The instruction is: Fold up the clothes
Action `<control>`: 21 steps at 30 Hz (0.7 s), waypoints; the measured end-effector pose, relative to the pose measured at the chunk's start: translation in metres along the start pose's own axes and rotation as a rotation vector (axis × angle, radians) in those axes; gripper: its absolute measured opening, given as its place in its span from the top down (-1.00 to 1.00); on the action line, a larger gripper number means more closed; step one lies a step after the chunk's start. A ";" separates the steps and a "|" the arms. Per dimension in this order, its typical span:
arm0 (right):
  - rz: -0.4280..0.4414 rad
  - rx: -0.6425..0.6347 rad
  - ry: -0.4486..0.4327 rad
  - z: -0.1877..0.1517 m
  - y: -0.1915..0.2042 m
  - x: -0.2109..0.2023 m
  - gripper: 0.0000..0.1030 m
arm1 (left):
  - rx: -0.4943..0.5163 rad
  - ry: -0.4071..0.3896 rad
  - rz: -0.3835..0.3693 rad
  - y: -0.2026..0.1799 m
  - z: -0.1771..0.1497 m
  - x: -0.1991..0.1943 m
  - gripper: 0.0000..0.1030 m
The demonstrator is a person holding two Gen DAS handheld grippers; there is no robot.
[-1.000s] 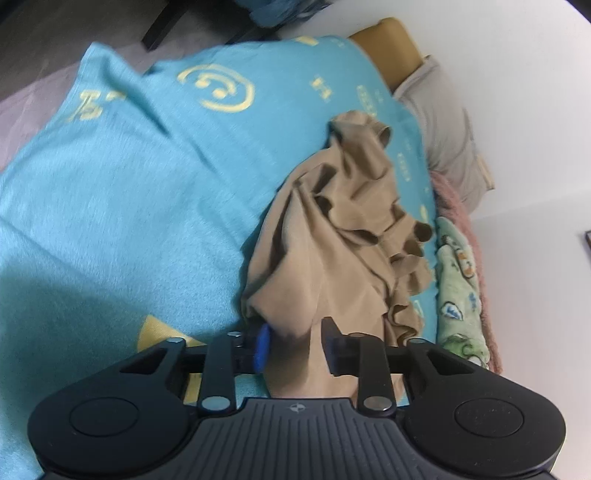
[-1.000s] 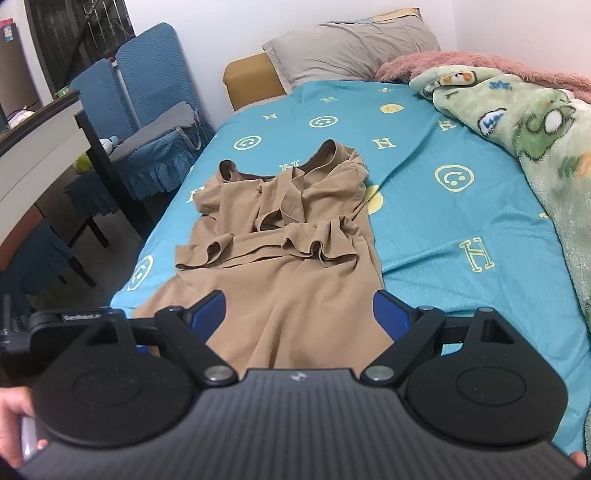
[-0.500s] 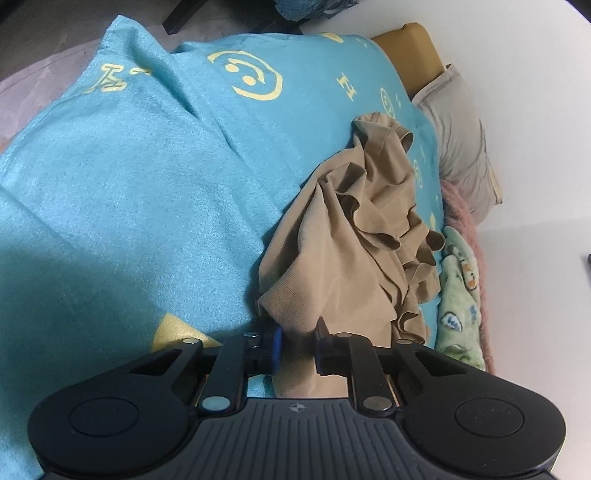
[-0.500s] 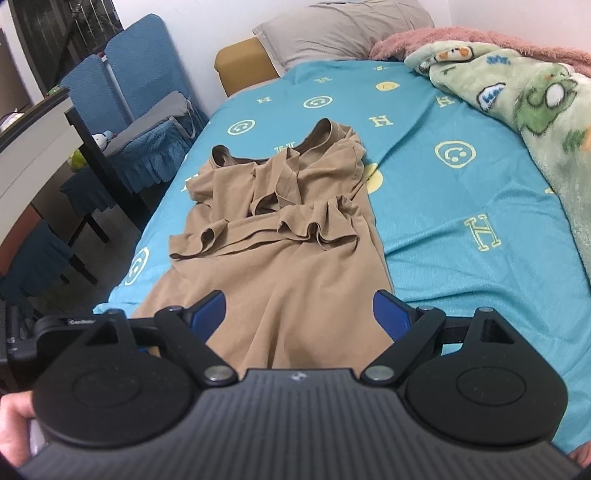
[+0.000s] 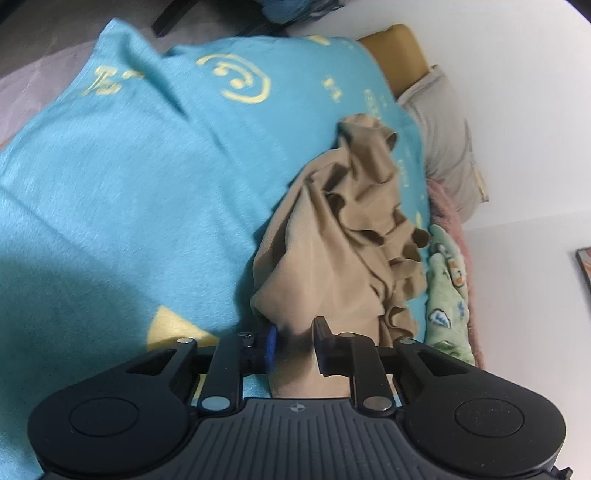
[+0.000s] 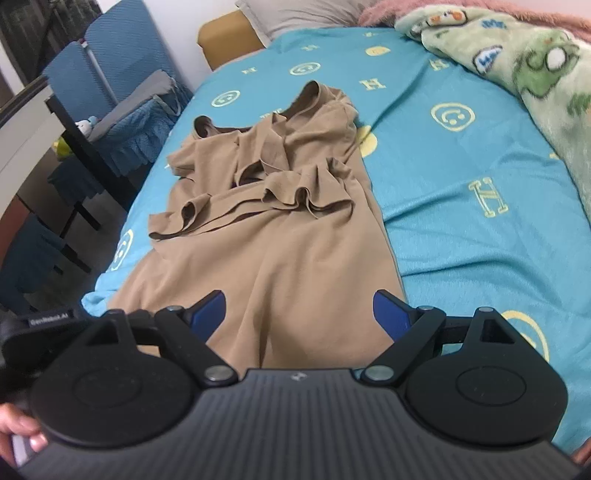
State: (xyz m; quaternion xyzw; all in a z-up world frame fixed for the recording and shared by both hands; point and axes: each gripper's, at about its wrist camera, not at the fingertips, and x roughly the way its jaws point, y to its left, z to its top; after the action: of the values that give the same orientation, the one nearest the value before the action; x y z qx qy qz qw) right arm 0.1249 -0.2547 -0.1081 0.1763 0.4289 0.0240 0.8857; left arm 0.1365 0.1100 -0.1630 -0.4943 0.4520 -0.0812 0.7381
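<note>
A tan dress (image 6: 280,236) lies lengthwise on the turquoise bed sheet (image 6: 461,166), its top crumpled and its skirt end nearest me. My right gripper (image 6: 299,314) hovers just above the skirt's hem, open wide, with cloth below the blue pads but not pinched. In the left wrist view the dress (image 5: 347,229) is seen from its side edge. My left gripper (image 5: 295,336) has a bunched corner of the skirt filling the narrow gap between its fingers. Its jaws are opening slightly, with the cloth still touching both sides.
A green cartoon blanket (image 6: 535,62) and a pink one lie along the bed's right side. A grey pillow (image 6: 295,14) is at the head. Blue chairs (image 6: 110,74) and a dark table (image 6: 74,147) stand left of the bed. A hand (image 6: 18,432) holds the right gripper.
The left jaws pinched in on the skirt corner, then spread a little with the cloth still between them. The right gripper sank closer to the hem, still wide open.
</note>
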 end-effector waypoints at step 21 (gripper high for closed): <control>0.211 0.875 0.007 -0.054 -0.100 0.017 -0.33 | -0.055 -0.069 -0.137 0.004 0.007 -0.012 0.70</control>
State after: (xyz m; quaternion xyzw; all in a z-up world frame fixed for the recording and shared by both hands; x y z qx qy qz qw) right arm 0.0836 -0.3294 -0.1846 0.5770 0.3813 -0.0687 0.7190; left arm 0.1341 0.1234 -0.1583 -0.5468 0.3936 -0.1021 0.7319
